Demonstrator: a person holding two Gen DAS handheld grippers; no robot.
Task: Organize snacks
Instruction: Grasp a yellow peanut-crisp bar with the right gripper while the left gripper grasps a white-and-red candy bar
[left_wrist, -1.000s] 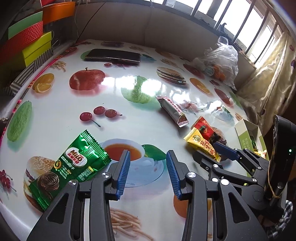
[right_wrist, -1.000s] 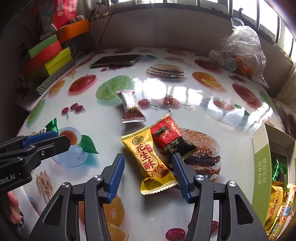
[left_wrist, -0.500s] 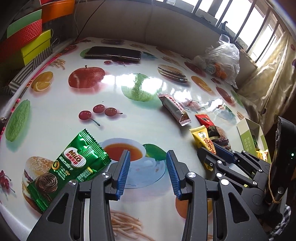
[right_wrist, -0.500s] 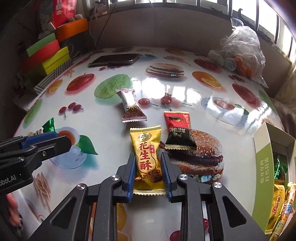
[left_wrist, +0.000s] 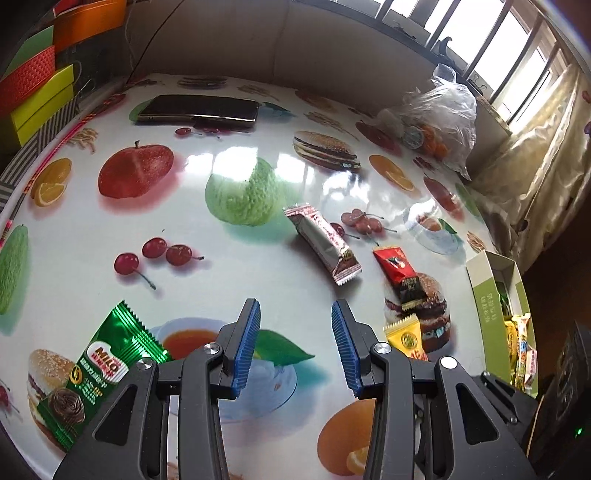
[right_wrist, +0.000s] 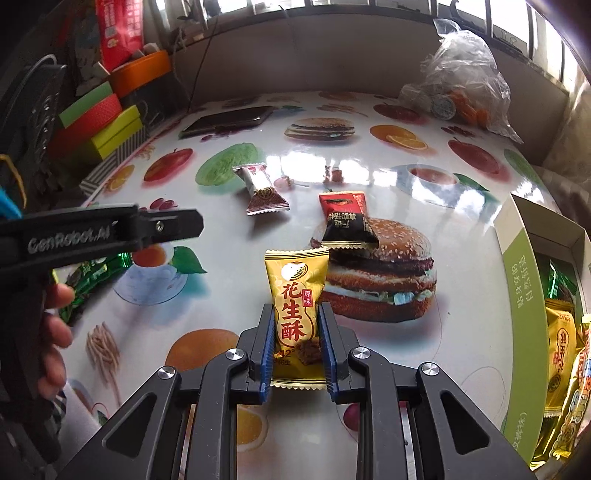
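My right gripper is closing tight on a yellow peanut-candy packet, with the blue pads pressing its two long sides; the packet's top sticks out ahead of the fingers. A red-and-black packet lies just beyond it on the fruit-print table, and a silver-brown bar lies farther back left. My left gripper hangs open over the printed teacup with nothing between its fingers. A green Milo packet lies at its left. The open green-and-white box at the right edge holds several packets.
A dark phone lies at the table's far side and a clear plastic bag with round items sits at the far right. Stacked coloured boxes line the left edge. A hand holds the left gripper's handle.
My right gripper went from wide open to shut on the yellow packet, which turned to point straight ahead. The left gripper shifted a little over the table, still open.
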